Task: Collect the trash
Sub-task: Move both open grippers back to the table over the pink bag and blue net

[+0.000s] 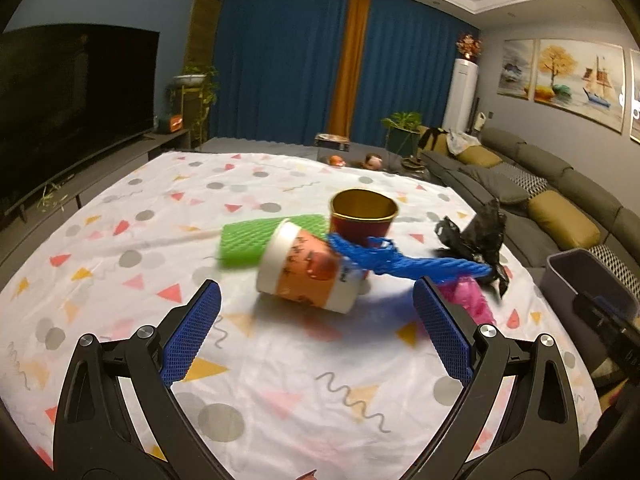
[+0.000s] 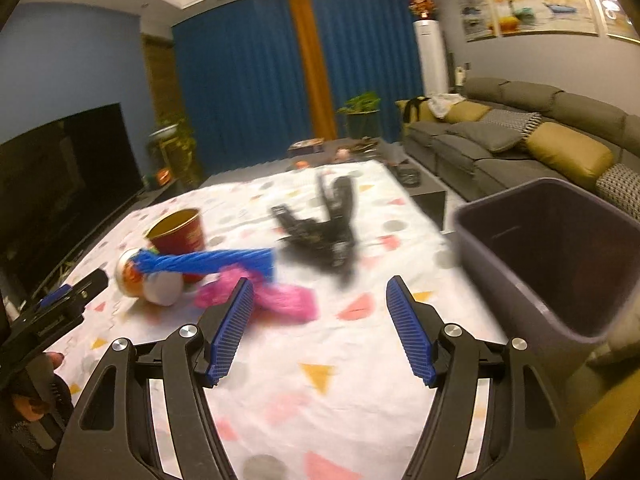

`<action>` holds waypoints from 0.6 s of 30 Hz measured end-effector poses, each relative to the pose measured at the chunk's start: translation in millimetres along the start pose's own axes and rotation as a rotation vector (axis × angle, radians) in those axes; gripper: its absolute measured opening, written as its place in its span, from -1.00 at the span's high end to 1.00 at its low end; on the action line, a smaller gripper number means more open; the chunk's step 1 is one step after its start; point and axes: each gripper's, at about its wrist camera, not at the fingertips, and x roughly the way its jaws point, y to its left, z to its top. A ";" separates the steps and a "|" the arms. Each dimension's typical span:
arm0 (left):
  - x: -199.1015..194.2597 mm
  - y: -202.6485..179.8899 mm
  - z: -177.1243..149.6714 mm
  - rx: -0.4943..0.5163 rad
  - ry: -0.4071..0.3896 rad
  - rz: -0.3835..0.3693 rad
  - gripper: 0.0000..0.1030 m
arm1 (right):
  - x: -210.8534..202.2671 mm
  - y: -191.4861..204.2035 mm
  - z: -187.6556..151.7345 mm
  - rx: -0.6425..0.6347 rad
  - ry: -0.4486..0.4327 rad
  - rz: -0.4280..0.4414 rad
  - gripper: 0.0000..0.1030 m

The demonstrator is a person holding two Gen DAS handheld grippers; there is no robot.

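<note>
Trash remains scattered on the surface (image 1: 120,320), which is draped in a thin, wrinkled white cloth printed with triangles, dots and squiggles. Judged from this, collection is far from finished. The bin (image 2: 520,264), a dark, smooth-walled plastic tub with rounded corners, stands at the surface edge at about 3 o'clock in the right wrist view; the part of its inside that shows looks empty, though the bottom is too dark to be sure.

Items still to collect, left wrist view:
- paper cup (image 1: 308,272), on its side, white with an orange print, stiff and cylindrical, centre.
- red cup (image 1: 362,216), upright, gold lining, at 12 o'clock from the paper cup.
- green foam net (image 1: 256,242), soft ribbed sleeve, lying at 10 o'clock from the paper cup and touching it.
- blue foam net (image 1: 404,262), twisted into a rope, draped over the paper cup toward 3 o'clock.
- pink foam net (image 2: 276,298), crumpled, under the blue one.
- black plastic bag (image 1: 480,240), thin, crinkled, glossy, at 2 o'clock.

Left tongs (image 1: 316,336): spread wide, nothing between the blue ridged pads, paper cup just ahead.
Right tongs (image 2: 320,328): spread, empty, hovering over bare cloth with the pink foam net beside the left pad.
</note>
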 end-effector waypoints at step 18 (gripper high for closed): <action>8.8 17.7 -3.3 -0.047 -0.004 0.018 -0.84 | 85.9 60.9 -1.3 -0.060 0.138 0.049 -0.09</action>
